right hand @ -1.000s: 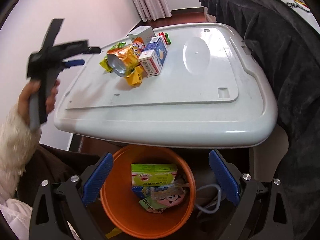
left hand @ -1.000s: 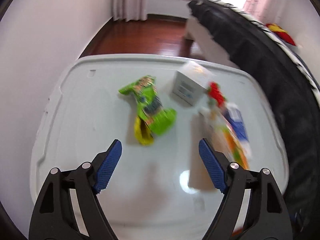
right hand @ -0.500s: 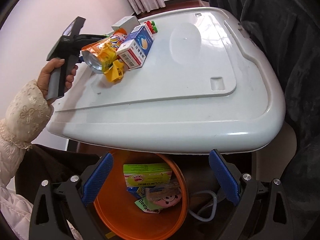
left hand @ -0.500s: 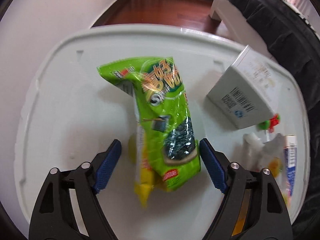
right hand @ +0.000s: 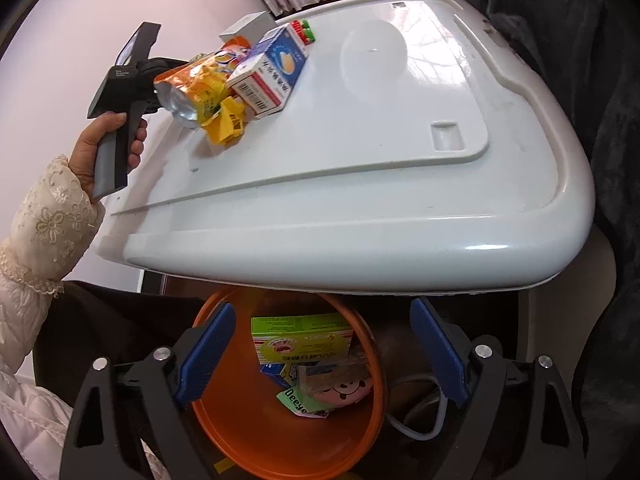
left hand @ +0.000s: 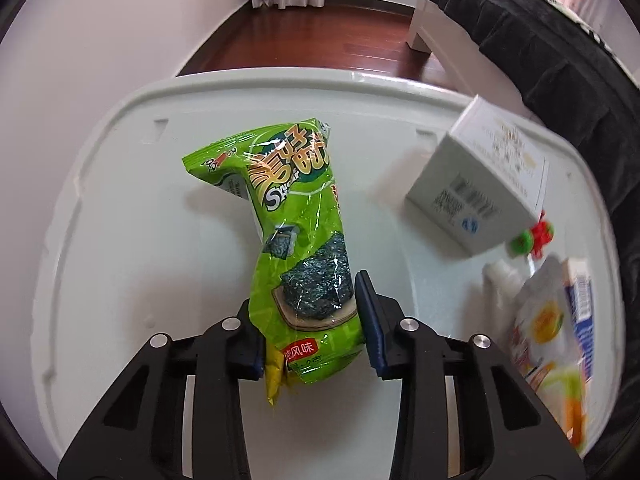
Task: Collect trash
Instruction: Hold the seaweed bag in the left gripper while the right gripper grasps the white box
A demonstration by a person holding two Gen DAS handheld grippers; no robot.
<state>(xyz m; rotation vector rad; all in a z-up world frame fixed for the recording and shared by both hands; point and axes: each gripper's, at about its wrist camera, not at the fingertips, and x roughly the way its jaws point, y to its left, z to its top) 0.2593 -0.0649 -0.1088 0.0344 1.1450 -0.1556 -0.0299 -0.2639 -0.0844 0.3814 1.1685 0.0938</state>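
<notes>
Green wrapper (left hand: 298, 240): crinkly foil snack bag lying on the white tabletop (left hand: 120, 240); light, soft, slippery by the look of it.
Hold: best at its lower end, where it bunches.
Left gripper (left hand: 310, 326): jaws closing around that lower end, pads at both sides of it.
Right gripper (right hand: 320, 354): jaws apart and narrowing, nothing between, above the orange bin (right hand: 248, 436).

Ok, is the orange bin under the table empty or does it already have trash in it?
Not empty. The orange bin holds a green box, a pink cartoon wrapper and other packaging; much bare orange wall still shows.
</notes>
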